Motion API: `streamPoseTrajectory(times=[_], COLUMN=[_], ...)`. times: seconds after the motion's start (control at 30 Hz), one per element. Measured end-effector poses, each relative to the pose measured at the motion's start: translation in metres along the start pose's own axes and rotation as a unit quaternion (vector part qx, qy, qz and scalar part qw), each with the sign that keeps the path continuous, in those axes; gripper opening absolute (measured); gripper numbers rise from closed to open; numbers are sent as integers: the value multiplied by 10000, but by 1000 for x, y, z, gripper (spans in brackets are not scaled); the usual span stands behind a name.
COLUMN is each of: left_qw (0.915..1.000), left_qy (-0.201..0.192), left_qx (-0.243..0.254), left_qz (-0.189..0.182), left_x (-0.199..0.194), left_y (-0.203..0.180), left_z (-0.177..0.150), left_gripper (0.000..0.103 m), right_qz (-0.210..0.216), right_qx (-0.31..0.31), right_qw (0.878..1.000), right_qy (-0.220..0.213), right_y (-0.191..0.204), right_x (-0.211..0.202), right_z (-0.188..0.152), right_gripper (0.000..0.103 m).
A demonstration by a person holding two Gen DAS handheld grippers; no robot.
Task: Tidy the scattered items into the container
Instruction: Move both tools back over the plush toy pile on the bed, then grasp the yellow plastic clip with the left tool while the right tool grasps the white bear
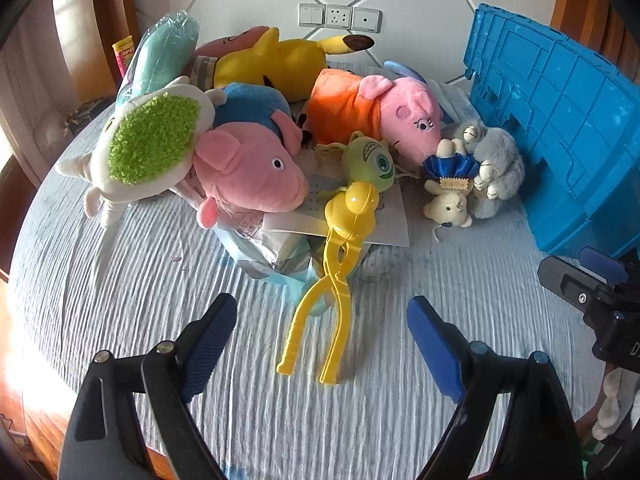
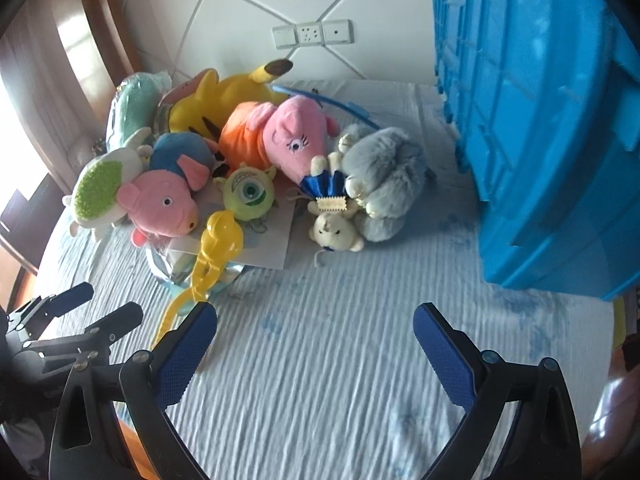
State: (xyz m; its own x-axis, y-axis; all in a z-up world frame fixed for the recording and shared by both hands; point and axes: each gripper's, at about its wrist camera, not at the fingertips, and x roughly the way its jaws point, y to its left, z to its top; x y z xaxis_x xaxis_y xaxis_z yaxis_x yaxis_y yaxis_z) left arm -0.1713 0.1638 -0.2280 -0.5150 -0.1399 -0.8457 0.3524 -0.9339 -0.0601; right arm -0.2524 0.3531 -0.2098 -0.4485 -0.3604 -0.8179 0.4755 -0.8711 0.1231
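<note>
Two handheld grippers hover low over a rumpled pale-blue bedspread (image 1: 120, 280), both pointed toward a heap of toys at 12 o'clock. The left gripper (image 1: 322, 320) has its blue-padded jaws spread wide and empty, and the long handles of a yellow plastic snowball-maker tong (image 1: 340, 264) lie on the cloth just ahead of the gap between them. The right gripper (image 2: 316, 332) is likewise wide apart and holding nothing, bare bedspread beneath it — the left tool shows at its 9 o'clock. In the pile: a pink pig plush in a blue shirt (image 1: 248, 168), a pink pig plush in an orange dress (image 1: 384, 112), a small green one-eyed monster plush (image 1: 372, 160), a yellow long-eared plush (image 1: 280, 64) at the back, and a fluffy grey plush (image 2: 384, 184) touching a small cream bear (image 2: 334, 232). The big blue ribbed plastic crate (image 2: 540, 140) — the container — stands at 2 o'clock, just beside the grey plush
</note>
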Motion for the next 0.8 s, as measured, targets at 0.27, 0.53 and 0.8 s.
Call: streamPoseTrajectory(times=[0.27, 0.53, 0.8], left_qw=[9995, 9990, 9981], left_qy=[305, 445, 596], left_qx=[-48, -32, -53], left_qz=[46, 77, 125], left_x=[48, 87, 119], left_y=[-11, -20, -17], left_z=[7, 17, 25], left_gripper=[88, 88, 88], right_qz=[175, 237, 226], right_qx=[-59, -32, -83], right_qw=[9994, 9989, 9987], right_qy=[283, 399, 457], right_y=[-12, -23, -20], right_x=[49, 85, 119], right_z=[14, 27, 45], right_gripper=[86, 86, 86])
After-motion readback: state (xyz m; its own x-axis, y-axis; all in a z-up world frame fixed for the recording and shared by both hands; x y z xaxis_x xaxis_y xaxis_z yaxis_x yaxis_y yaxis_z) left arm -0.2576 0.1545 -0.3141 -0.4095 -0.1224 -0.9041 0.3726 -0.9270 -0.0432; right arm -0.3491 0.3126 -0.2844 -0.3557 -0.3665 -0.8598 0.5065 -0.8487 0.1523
